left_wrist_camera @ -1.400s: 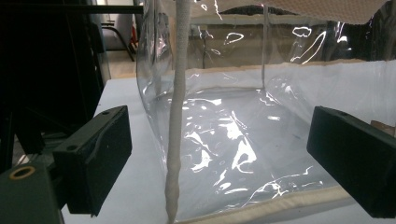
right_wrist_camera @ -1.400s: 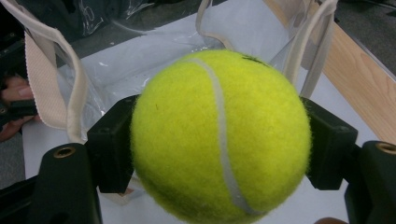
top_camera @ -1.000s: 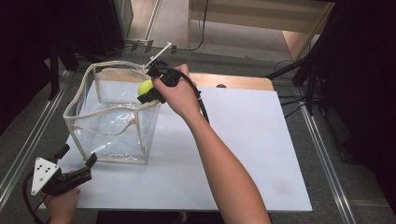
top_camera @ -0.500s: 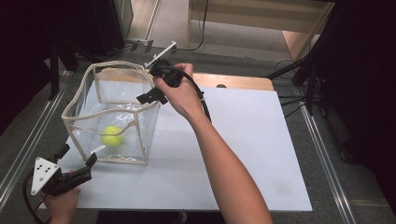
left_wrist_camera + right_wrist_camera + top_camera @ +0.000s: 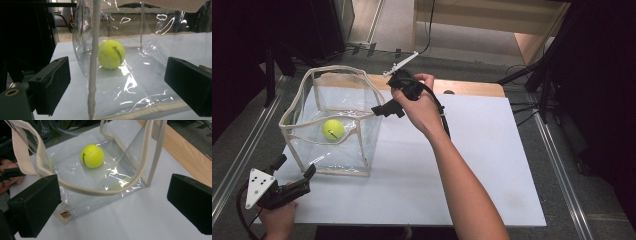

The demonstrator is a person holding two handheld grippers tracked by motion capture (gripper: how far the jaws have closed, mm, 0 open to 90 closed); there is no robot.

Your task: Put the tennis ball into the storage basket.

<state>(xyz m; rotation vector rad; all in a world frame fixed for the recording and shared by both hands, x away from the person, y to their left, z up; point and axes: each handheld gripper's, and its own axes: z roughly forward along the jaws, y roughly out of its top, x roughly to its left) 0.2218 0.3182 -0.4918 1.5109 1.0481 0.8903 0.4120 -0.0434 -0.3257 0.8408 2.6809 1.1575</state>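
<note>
1. Right gripper (image 5: 384, 107) hovers over the right rim of the clear bag (image 5: 299, 127), jaws wide and empty.
2. Tennis ball (image 5: 333, 129) sits on the bag's floor, toward the near left, apart from the walls.
3. Best next move, probably: lift straight up and right, clear of the cream handle (image 5: 82, 190) looping just below the jaws.
4. Left gripper (image 5: 292, 186) rests at the near left corner of the white table (image 5: 492, 165), jaws spread, holding nothing; keep parked just beside the bag without nudging.
</note>
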